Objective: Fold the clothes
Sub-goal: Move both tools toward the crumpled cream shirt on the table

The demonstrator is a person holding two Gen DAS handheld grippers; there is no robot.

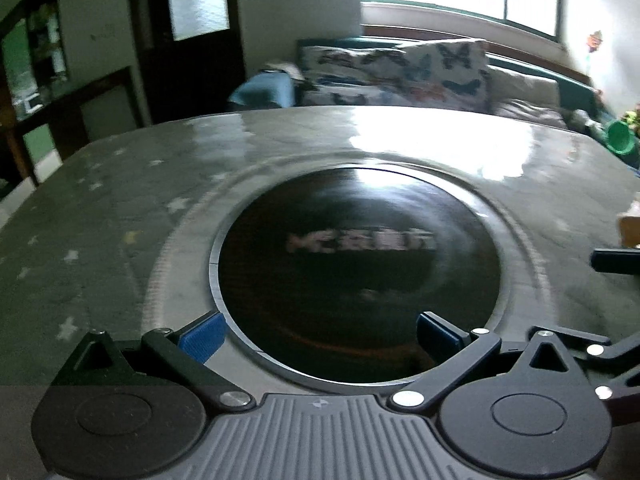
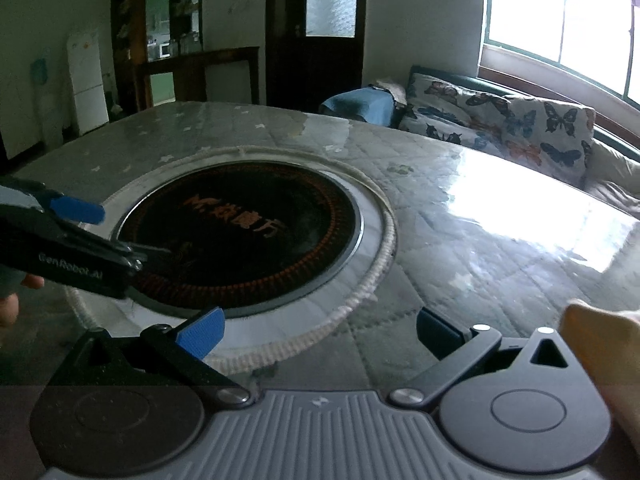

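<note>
**Both grippers open over the table's centre disc; no garment identifiable**

1. Edges and room. The table [image 1: 120, 200], under a glossy quilted cover with pale stars, fills the middle of both views. Its far edge runs across the upper-middle of each frame; beyond it stands a sofa [image 2: 500, 120] with butterfly cushions below a bright window [image 2: 560, 20]. A dark round disc [image 1: 356, 272] sits recessed at centre, ringed by a pale braided border [image 2: 384, 248]. The cover right of the disc lies bare up to the window glare.

2. Hidden or unclear. No clothing can be made out on the table. A tan shape [image 2: 600, 344] at the lower-right edge of the right wrist view is cut off and blurred; it cannot be identified. The disc lettering is smeared in the left wrist view.

3. Pose. The left gripper [image 1: 320, 332] is held low above the disc's near rim, its blue fingers [image 1: 202, 336] spread wide, holding nothing. The right gripper [image 2: 320, 332] is held over the cover beside the border, likewise spread and empty. The left gripper also shows at centre-left in the right wrist view, angled over the disc.
</note>
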